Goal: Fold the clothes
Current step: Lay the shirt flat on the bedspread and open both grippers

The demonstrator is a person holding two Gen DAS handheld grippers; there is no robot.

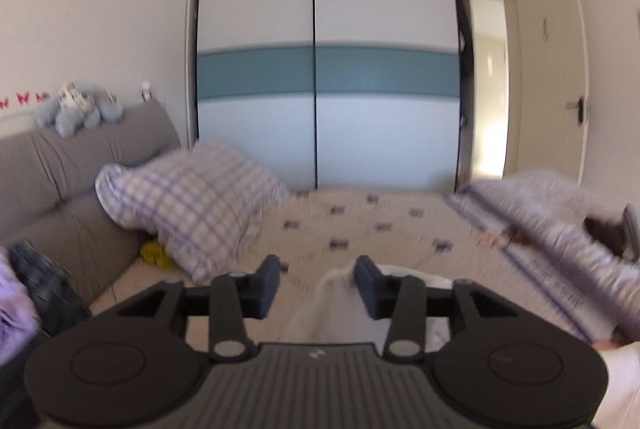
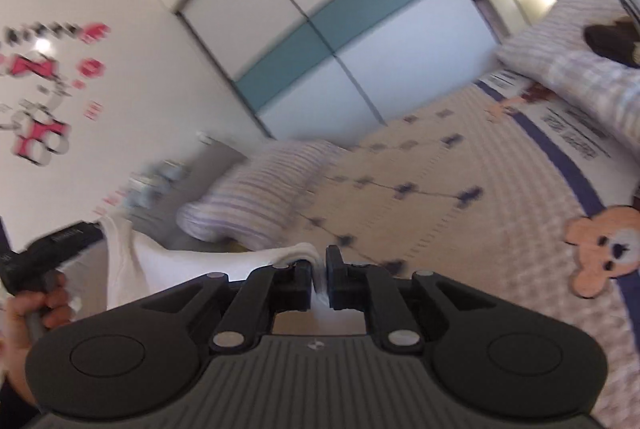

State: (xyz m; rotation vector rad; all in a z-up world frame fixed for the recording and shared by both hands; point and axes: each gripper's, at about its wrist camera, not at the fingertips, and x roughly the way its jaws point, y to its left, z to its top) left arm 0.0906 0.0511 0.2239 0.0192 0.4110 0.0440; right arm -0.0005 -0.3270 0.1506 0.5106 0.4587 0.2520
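Two grippers over a bed right now, both tied up with the same white garment point(image 2: 192, 269). From the right wrist view, the right gripper point(image 2: 319, 271) has its jaws nearly together with a bunched edge of that white cloth pinched in the narrow gap. From there the fabric stretches left toward the left gripper point(image 2: 60, 241), which a hand point(image 2: 32, 309) is holding at the frame's left edge.

From the left wrist view, the left gripper point(image 1: 318, 279) has its jaws spread. White cloth is draped against the inside of the right-hand finger point(image 1: 370, 283) and hangs below it, but the left-hand finger is clear of it, so nothing's actually clamped there.

Room-wise, the patterned bedspread point(image 1: 360, 225) is mostly bare in the middle. Along its left side there's a checked pillow point(image 1: 188, 213) leaning on the grey padded headboard point(image 1: 60, 181), with something yellow point(image 1: 154, 253) tucked beside it. On the right a folded quilt point(image 1: 560, 229) with a dark blue border takes up that edge. Beyond the far edge of the bed is a sliding-door wardrobe point(image 1: 328, 69) with a teal band. A blue plush toy point(image 1: 76, 109) sits on top of the headboard. Both views are pretty blurry, the right one tilted hard.
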